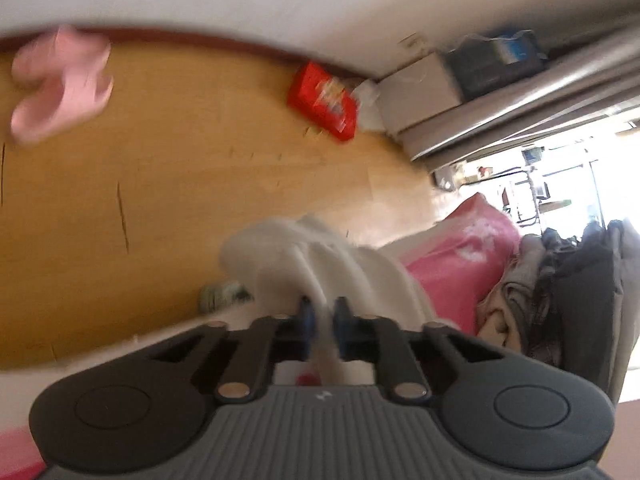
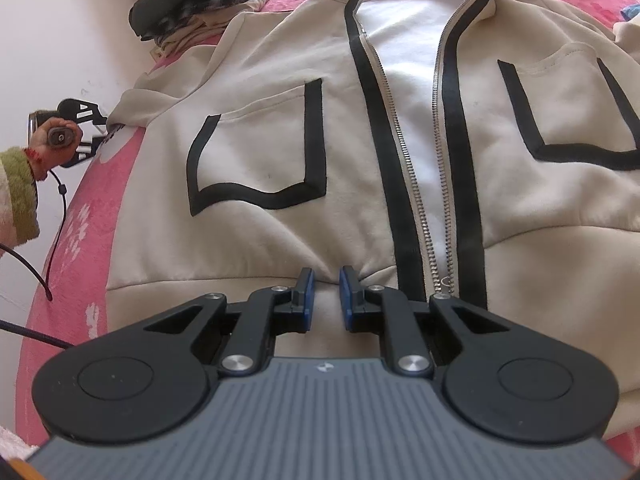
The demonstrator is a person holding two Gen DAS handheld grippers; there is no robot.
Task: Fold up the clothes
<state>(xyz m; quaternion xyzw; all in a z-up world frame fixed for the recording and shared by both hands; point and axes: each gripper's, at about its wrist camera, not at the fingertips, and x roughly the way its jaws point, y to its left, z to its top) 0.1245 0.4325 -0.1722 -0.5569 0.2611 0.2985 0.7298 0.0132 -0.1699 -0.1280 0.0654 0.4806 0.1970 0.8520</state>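
Cream zip jacket [image 2: 280,152]: soft, limp, bulky fleece. Left gripper [image 1: 323,312] clamped on sleeve edge, nine o'clock; right gripper [image 2: 327,284] pinching hem, six o'clock.

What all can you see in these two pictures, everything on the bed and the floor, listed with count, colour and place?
Jacket: one, cream with black trim, unzipped, spread flat on the bed.
Bedspread: one, pink with white print, under the jacket.
Clothes pile: one, dark and grey, at the bed's far left corner.
Slippers: a pair, pink, on the wooden floor.
Packet: one, red, on the floor by the wall.
Box: one, white, beside the packet.
Left gripper: black, blue pads, jaws closed on cream cloth at the jacket's left edge.
Right gripper: black, blue pads, jaws pinching the jacket's hem.
Hand: one, green cuff, holding the left gripper.
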